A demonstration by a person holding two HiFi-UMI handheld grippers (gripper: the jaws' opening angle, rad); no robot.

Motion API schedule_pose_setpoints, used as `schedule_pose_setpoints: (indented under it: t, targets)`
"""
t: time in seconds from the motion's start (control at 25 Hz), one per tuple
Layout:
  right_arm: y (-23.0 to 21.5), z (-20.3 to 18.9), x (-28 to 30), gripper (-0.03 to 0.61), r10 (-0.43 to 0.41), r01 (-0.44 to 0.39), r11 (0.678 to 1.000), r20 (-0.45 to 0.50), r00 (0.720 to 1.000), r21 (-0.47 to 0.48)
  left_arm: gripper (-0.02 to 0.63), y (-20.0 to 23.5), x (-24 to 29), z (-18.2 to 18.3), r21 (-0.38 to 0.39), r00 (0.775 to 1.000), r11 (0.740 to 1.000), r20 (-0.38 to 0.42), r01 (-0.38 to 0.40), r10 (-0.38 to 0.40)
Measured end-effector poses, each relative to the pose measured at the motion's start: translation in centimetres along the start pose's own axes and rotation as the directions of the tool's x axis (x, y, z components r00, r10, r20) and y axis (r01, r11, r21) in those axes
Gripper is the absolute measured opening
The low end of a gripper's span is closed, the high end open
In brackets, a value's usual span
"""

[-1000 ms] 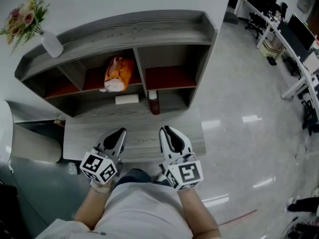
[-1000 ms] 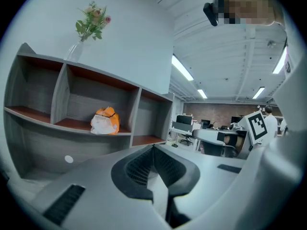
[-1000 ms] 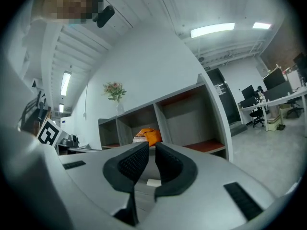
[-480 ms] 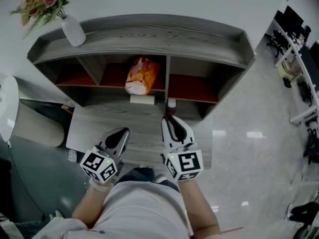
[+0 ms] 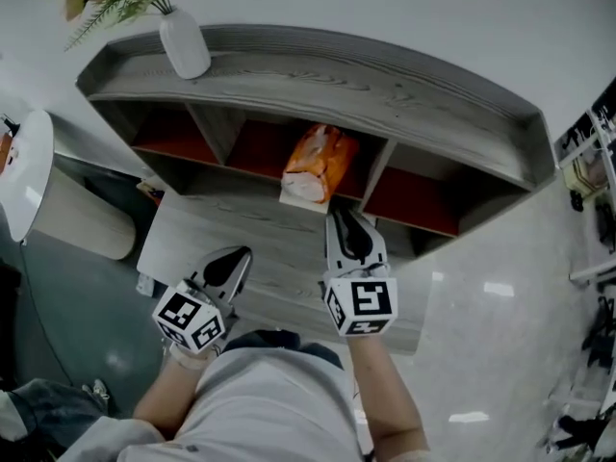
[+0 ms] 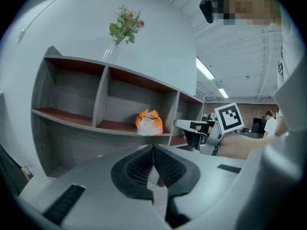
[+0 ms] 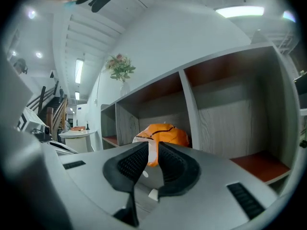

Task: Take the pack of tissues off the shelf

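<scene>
— Where is the pack of tissues [image 5: 320, 162]?
— In the middle compartment of the grey shelf [image 5: 318, 70], on its red-brown floor. A vase [image 5: 183, 44] of flowers stands on top, against the white wall [image 5: 385, 3].
— And the tools?
— Both are over the grey desk [image 5: 241, 248]. The right tool [image 5: 345, 218], narrowly parted and empty, points at the pack, just short of it. The left tool [image 5: 234, 256] is clenched on nothing, further back.
</scene>
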State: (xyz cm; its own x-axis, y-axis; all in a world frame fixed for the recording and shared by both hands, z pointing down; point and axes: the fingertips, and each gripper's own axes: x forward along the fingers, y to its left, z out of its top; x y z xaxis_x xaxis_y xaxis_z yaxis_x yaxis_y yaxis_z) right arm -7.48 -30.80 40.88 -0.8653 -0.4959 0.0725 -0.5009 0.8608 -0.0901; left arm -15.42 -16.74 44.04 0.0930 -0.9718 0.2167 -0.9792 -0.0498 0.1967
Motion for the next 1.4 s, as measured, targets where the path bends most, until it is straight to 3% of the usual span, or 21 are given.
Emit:
schedule_pose_setpoints:
  t: [0.64, 1.4]
  targets:
    - [-1.0, -3.4, 6.7, 0.077, -0.083, 0.080, 0.996, -0.100, 0.992, -0.030, 0.018, 4.7, -0.9, -1.3, -0.031, 0.998, 0.997, -0.023, -0.066, 0.066]
    - [0.3, -2.8, 6.2, 0.025, -0.105, 0.101, 0.993, -0.075, 0.992, -0.054, 0.018, 5.4, -1.4, -1.3, -0.024, 0.998, 0.998, -0.020, -0.057, 0.057]
